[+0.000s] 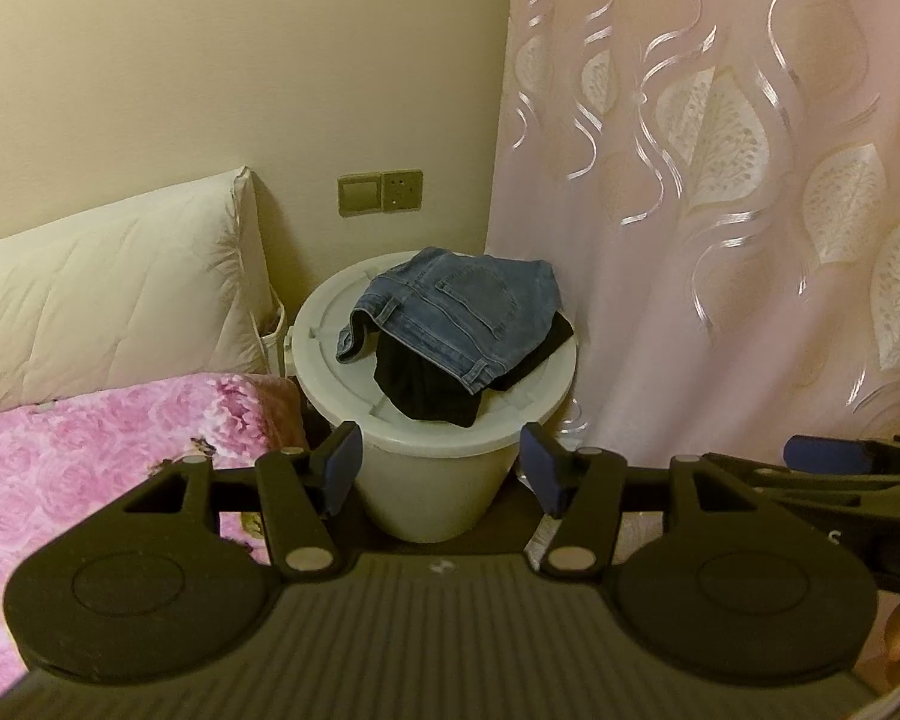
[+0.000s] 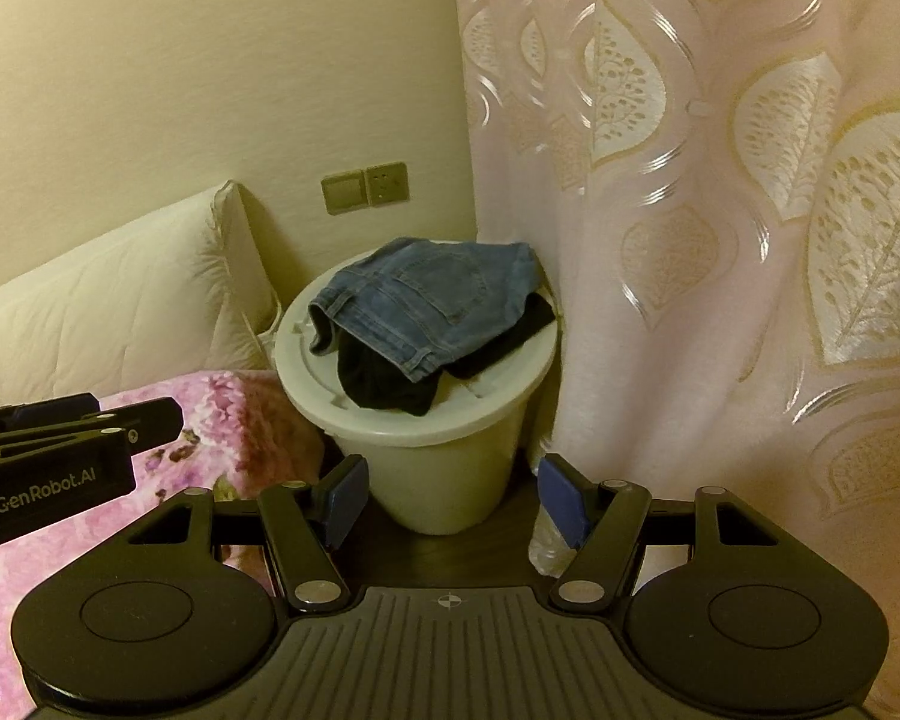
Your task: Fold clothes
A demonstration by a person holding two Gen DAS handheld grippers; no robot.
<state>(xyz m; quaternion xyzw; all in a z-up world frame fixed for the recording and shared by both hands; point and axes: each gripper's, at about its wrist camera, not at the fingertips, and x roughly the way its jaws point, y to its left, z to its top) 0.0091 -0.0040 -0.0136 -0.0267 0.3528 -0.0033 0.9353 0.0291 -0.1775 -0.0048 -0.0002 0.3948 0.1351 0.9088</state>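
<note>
Both claws (image 1: 438, 468) (image 2: 453, 495) agape before jeans (image 1: 450, 309), waistband leftward, atop bin (image 1: 432, 450).

Black grippers, blue pads (image 1: 341, 468), "GenRobot.AI" lettering (image 2: 45, 497).

Home bedroom, pillow (image 1: 108, 276), pink floral blanket (image 1: 90, 450), patterned curtain (image 1: 720, 180)

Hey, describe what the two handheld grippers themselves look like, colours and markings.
Both the left gripper and right gripper are matte black, with ribbed centres, round side discs, silver pivot pins and blue-padded fingers. White "GenRobot.AI" lettering marks the left gripper's side.
</note>
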